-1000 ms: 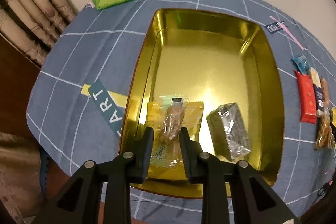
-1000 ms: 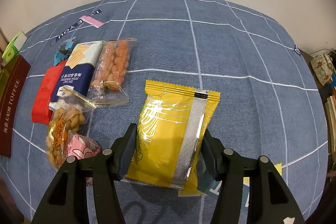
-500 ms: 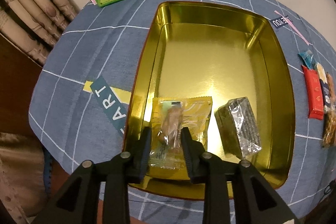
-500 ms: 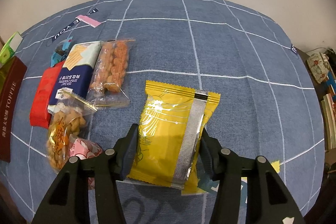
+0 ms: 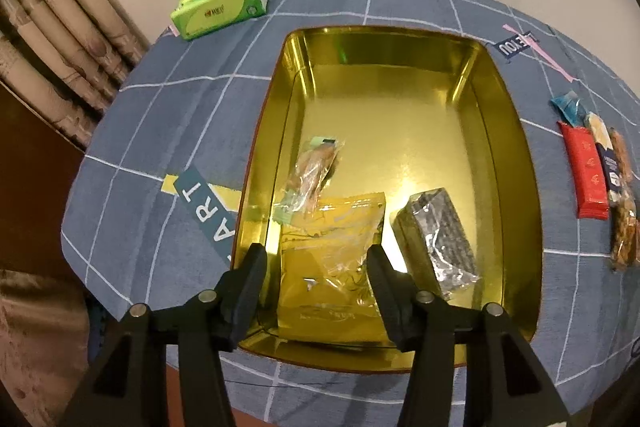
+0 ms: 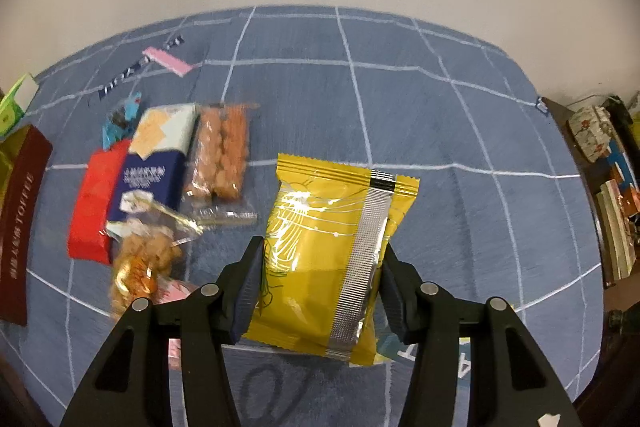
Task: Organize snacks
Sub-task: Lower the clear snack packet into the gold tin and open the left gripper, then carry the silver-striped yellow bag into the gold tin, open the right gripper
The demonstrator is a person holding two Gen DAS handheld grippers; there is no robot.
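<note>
In the left wrist view a gold tin [image 5: 516, 163] holds a clear packet of brown snacks [image 5: 316, 167], a yellow packet [image 5: 332, 267] and a silver packet [image 5: 436, 243]. My left gripper [image 5: 316, 259] hangs over the yellow packet with its jaws opening. Nothing is pressed between them, and the clear packet lies free beyond the fingertips. In the right wrist view my right gripper [image 6: 322, 251] is shut on a yellow packet with a silver seam [image 6: 320, 247], pads against both its sides, held just above the blue cloth [image 6: 440, 131].
A green tissue pack [image 5: 220, 3] lies behind the tin. Left of the right gripper lie a red packet [image 6: 94, 203], a blue cracker packet [image 6: 156, 163] and clear packets of orange snacks [image 6: 222, 155]. A dark red lid [image 6: 20, 219] sits at far left, shelves [image 6: 612, 211] at right.
The left jaws have spread and let go of the clear packet, which now lies in the tin beyond the yellow one. The right gripper has risen slightly with its yellow packet.
</note>
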